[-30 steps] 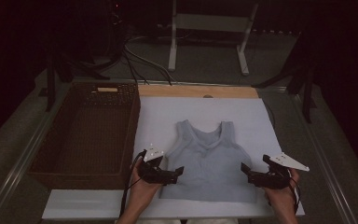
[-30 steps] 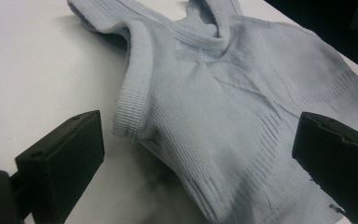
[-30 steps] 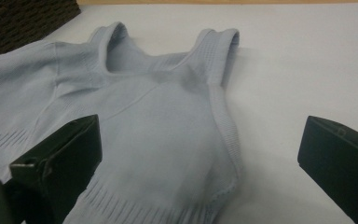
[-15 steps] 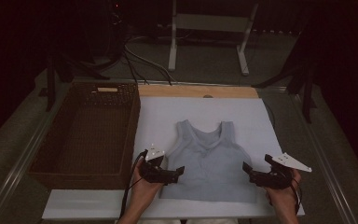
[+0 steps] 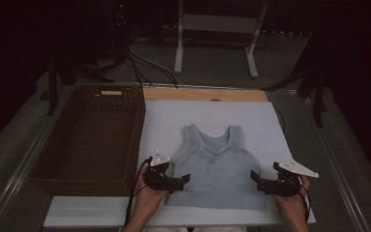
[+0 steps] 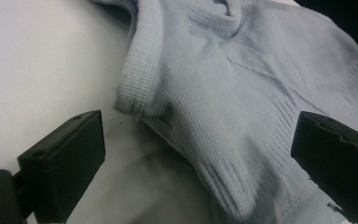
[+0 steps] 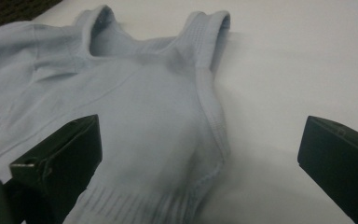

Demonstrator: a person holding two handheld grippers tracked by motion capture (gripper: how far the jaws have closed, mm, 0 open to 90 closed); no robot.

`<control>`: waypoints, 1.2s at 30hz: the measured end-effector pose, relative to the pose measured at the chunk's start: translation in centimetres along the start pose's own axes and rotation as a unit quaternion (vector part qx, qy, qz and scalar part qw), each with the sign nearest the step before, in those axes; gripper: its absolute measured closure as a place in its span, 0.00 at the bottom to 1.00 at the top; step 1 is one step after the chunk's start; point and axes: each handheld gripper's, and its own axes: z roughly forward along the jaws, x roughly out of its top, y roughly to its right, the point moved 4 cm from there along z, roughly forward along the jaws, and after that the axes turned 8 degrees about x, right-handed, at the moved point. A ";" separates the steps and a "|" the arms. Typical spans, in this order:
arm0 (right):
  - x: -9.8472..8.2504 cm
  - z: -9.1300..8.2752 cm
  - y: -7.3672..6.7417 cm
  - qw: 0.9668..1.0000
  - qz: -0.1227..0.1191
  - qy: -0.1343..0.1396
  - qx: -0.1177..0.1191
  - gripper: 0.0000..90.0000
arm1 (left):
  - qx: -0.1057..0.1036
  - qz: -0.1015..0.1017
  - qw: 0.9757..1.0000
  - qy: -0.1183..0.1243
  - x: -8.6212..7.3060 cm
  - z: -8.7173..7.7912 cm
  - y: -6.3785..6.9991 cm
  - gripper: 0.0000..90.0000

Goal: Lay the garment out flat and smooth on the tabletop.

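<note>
Both grippers low, jaws spread wide.
Left gripper (image 5: pixel 179 181) and right gripper (image 5: pixel 258 180) point inward toward each other, each held in a hand.

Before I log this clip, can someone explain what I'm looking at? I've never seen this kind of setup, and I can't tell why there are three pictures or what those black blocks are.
No robot here: a person holds a hand-held gripper in each hand. The high view looks down from above the person's side of the table. There you see the left gripper and right gripper at either side of a pale blue tank top lying flat on a white mat. A brown wicker basket sits to the left.

The other two pictures come from cameras riding on each gripper. The black blocks are that gripper's own fingers, spread wide apart. Both grippers are open at the top's side edges; nothing is held yet.
</note>
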 end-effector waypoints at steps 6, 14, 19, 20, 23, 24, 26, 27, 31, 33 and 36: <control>0.0 -0.1 0.3 1.000 0.010 0.004 0.000 0.00 | -0.006 -0.005 1.000 0.001 -0.1 0.1 0.1 0.15; 0.1 -0.1 0.1 1.000 0.009 0.006 0.001 0.00 | -0.010 -0.013 1.000 -0.006 0.1 0.5 0.3 0.20; 0.0 -0.1 0.1 1.000 0.007 0.005 0.002 0.00 | 0.006 -0.019 1.000 -0.004 0.5 0.7 0.4 0.40; 0.0 -0.1 0.1 1.000 0.007 0.006 0.002 0.00 | 0.003 -0.023 1.000 -0.003 0.6 0.7 0.3 0.46; 0.1 -0.2 0.1 1.000 0.007 0.006 0.002 0.00 | -0.003 -0.044 0.999 0.003 0.9 0.9 0.0 0.74; 0.0 -0.2 0.1 1.000 0.008 0.006 0.002 0.00 | -0.006 -0.047 0.999 0.002 0.9 0.9 0.0 0.81; 0.1 -0.2 0.1 1.000 0.008 0.007 0.002 0.00 | -0.006 -0.045 0.999 0.004 0.9 0.8 0.1 0.89; 0.1 -0.3 0.1 1.000 0.008 0.009 0.002 0.00 | -0.006 -0.043 0.999 0.005 0.9 0.7 0.2 0.91; 0.1 -0.4 0.3 1.000 0.008 0.010 0.001 0.00 | -0.008 -0.048 0.999 0.004 1.0 0.5 0.3 0.93; 0.1 -0.5 0.3 1.000 0.009 0.011 0.001 0.00 | -0.007 -0.049 0.999 0.003 1.0 0.3 0.2 0.94; 0.1 -0.6 0.2 1.000 0.008 0.013 0.002 0.00 | -0.005 -0.052 0.999 0.001 1.0 -0.1 0.2 0.94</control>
